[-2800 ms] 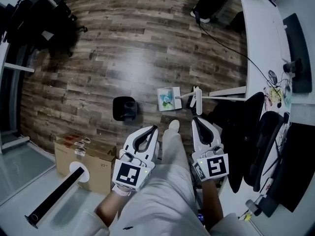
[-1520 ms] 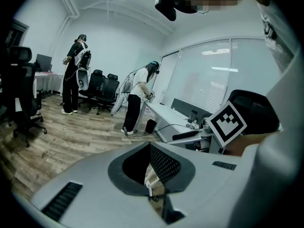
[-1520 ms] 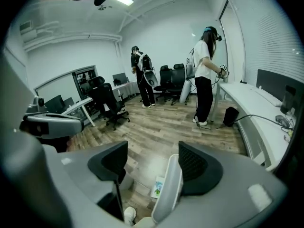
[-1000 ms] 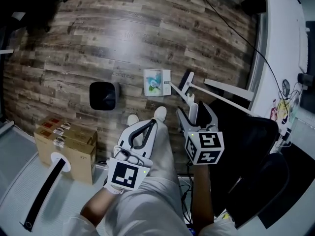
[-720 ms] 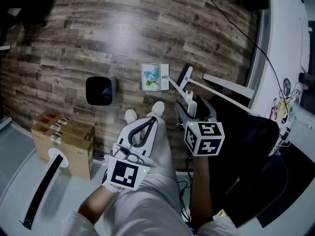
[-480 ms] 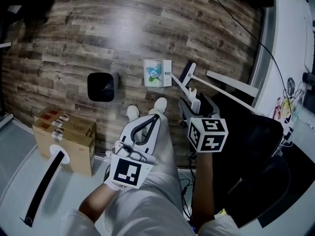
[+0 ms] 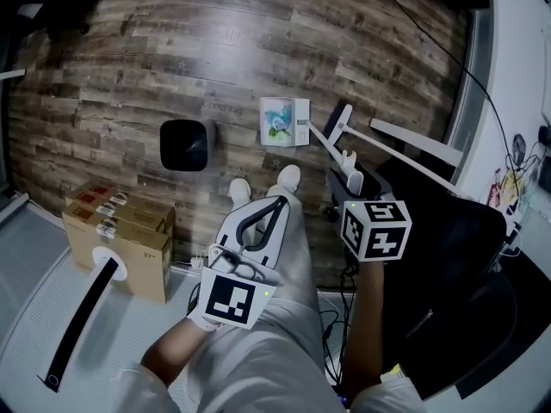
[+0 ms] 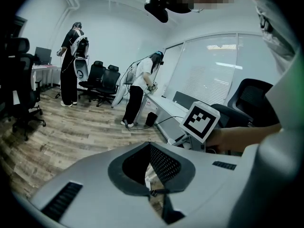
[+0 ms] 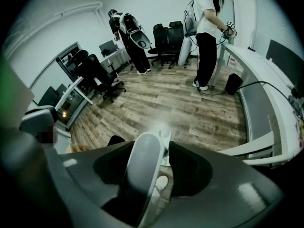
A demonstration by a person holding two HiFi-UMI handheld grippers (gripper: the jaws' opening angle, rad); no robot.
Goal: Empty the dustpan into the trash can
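A white dustpan (image 7: 284, 123) with bits of coloured litter lies on the wood floor, and its long white handle (image 7: 343, 157) slants toward me. To its left stands the black trash can (image 7: 188, 144). My right gripper (image 7: 348, 179) points steeply down over the handle's end. The handle (image 9: 145, 172) runs up between the jaws, which are closing, with dark gaps still on both sides. My left gripper (image 7: 261, 228) hangs shut and empty over my leg; its tips (image 8: 156, 192) meet.
Stacked cardboard boxes (image 7: 120, 231) and a black tube (image 7: 82, 329) lie at lower left. A black office chair (image 7: 448, 256) and a white desk frame (image 7: 417, 149) crowd the right side. My shoes (image 7: 241, 188) stand just short of the dustpan. People (image 9: 206, 30) stand far back.
My right gripper has come down over the end of the dustpan handle and its jaws have narrowed around it. The left gripper has stayed where it was.
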